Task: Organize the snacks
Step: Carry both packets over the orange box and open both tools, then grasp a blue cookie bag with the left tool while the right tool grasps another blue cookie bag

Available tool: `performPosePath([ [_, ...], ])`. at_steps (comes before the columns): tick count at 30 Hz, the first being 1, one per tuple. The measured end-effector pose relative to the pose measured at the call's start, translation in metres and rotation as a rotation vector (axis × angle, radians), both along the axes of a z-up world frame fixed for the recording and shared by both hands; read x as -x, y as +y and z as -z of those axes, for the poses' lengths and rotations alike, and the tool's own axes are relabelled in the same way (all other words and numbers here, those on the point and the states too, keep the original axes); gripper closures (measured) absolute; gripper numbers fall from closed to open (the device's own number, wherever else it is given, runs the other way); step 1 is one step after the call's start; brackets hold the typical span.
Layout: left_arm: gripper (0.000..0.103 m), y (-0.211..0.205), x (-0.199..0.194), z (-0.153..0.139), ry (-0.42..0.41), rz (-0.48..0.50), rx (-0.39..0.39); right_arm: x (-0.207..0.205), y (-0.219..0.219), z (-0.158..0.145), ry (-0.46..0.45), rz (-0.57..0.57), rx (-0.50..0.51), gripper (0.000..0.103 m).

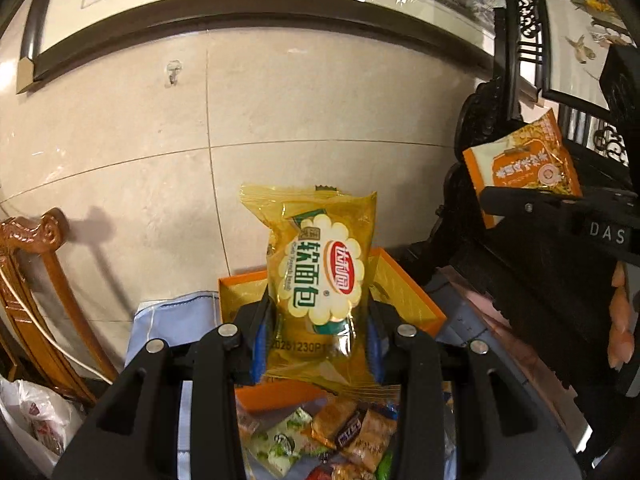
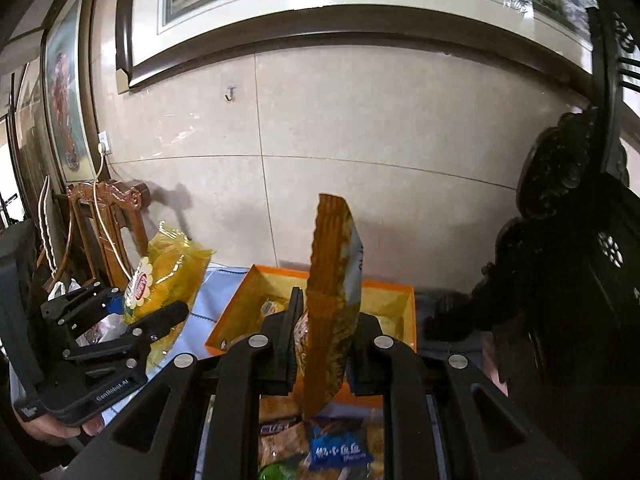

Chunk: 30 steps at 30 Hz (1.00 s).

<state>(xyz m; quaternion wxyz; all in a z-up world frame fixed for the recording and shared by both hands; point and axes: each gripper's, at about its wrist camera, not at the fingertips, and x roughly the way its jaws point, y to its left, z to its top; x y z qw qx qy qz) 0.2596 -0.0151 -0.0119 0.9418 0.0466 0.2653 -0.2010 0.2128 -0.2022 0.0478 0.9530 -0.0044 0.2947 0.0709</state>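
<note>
Left gripper (image 1: 318, 332) clamped on a yellow soft-bread packet (image 1: 320, 276), blue pads pressing both sides of its lower half; packet upright, printed face to the camera, raised above the orange box (image 1: 404, 280). In the right wrist view the same gripper (image 2: 132, 312) appears at left with the yellow packet (image 2: 168, 276) between its jaws, a hand (image 2: 52, 432) visible beneath its body.

Right gripper (image 2: 322, 340) closed on an orange snack packet (image 2: 332, 280), held edge-on and upright, its lower portion nipped between the jaws, its top above the box's far wall. From the left wrist view this packet (image 1: 520, 168) shows orange and white, gripped at its lower edge by the right gripper (image 1: 524, 204).

Orange box (image 2: 240, 312) lies open on a light blue cloth (image 2: 216, 296), yellow lining visible, at least one wrapped item inside. Loose assorted snacks (image 1: 328, 440) lie in a heap near the box's front wall, under both grippers. Tiled wall (image 1: 280, 120) behind; wooden chair (image 1: 36, 280) at left; dark carved furniture (image 2: 560, 260) at right
</note>
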Motion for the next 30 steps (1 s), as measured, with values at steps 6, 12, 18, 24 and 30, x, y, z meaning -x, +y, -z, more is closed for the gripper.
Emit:
performPosePath([
  [6,0.062,-0.023,-0.062,0.009,0.037,-0.039,-0.048,-0.077,0.001,0.012,0.067,-0.026,-0.052,0.079],
  [12,0.008,-0.015,-0.097,0.061,0.115,-0.134,-0.148,-0.102,-0.018,0.074,0.184,0.068,-0.015,0.027],
  [18,0.008,0.025,-0.034,0.126,0.216,-0.05,-0.122,-0.056,-0.025,0.156,0.335,0.047,0.013,0.026],
  [24,0.008,0.029,0.083,0.202,0.344,0.191,-0.153,-0.015,-0.017,0.248,0.533,0.023,0.097,0.023],
  [30,0.008,0.026,0.133,0.249,0.446,0.206,-0.158,-0.025,-0.004,0.267,0.558,0.029,0.131,0.022],
])
